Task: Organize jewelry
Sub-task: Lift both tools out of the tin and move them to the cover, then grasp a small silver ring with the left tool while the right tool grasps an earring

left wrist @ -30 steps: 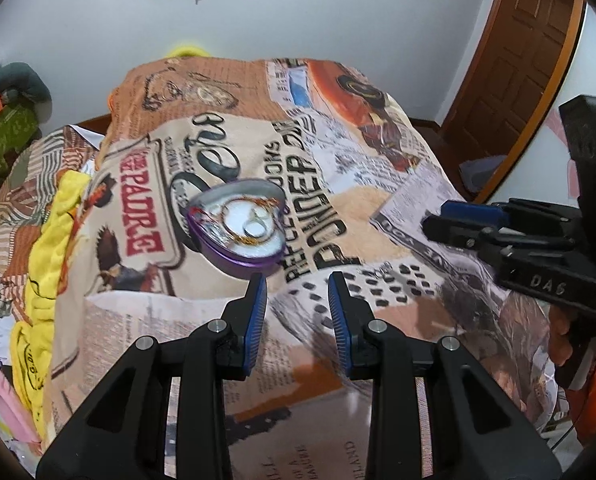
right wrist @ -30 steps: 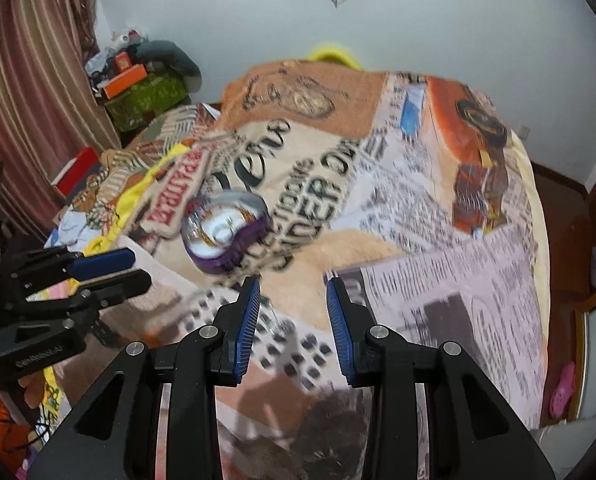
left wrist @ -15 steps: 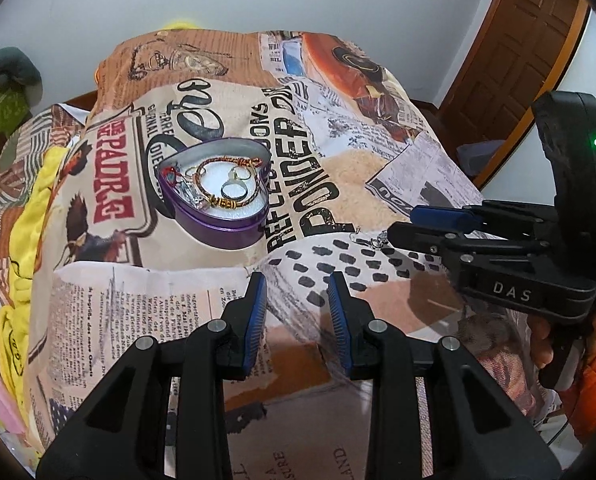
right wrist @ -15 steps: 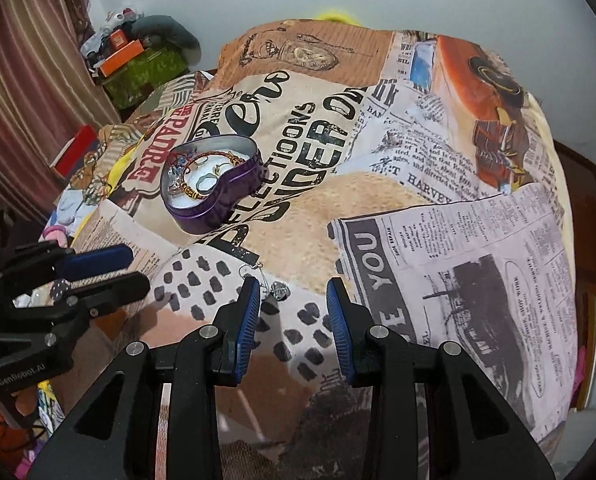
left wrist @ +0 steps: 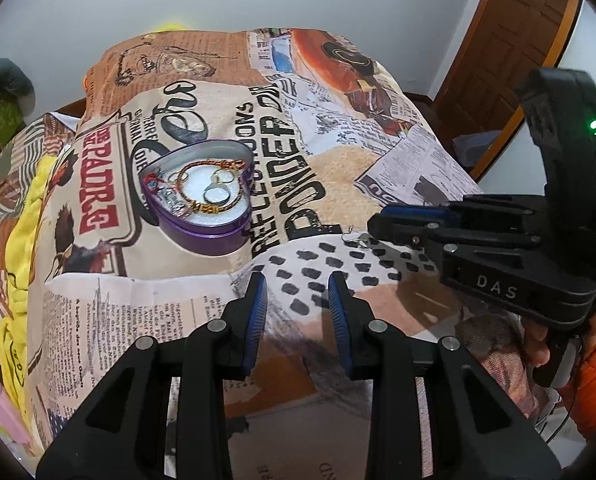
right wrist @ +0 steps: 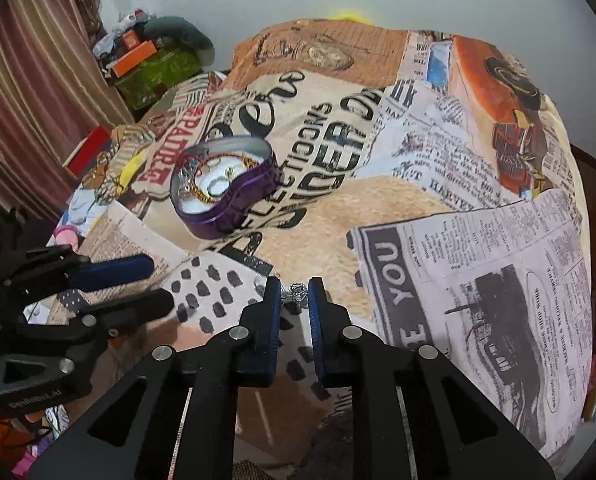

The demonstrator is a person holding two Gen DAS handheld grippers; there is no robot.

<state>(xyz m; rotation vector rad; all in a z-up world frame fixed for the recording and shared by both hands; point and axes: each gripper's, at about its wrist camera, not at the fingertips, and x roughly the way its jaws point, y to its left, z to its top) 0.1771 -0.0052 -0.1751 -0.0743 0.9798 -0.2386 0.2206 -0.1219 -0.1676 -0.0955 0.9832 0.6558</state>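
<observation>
A purple heart-shaped tin [left wrist: 202, 204] lies open on the printed bedspread [left wrist: 329, 148], holding a bead bracelet and rings; it also shows in the right wrist view [right wrist: 222, 188]. A small silver earring [right wrist: 298, 293] lies on the spotted patch, between the tips of my right gripper [right wrist: 294, 294], whose jaws stand narrowed around it but not closed. In the left wrist view the earring's hook [left wrist: 353, 236] shows just left of the right gripper [left wrist: 381, 224]. My left gripper [left wrist: 298, 296] is open and empty, hovering near the bed's front.
A yellow cloth [left wrist: 18, 240] lies along the left bed edge. Boxes and clutter [right wrist: 146, 60] sit by the striped curtain [right wrist: 26, 80]. A wooden door [left wrist: 509, 64] stands at the right.
My right gripper moved forward and down onto the earring and narrowed its jaws around it. The left gripper barely moved.
</observation>
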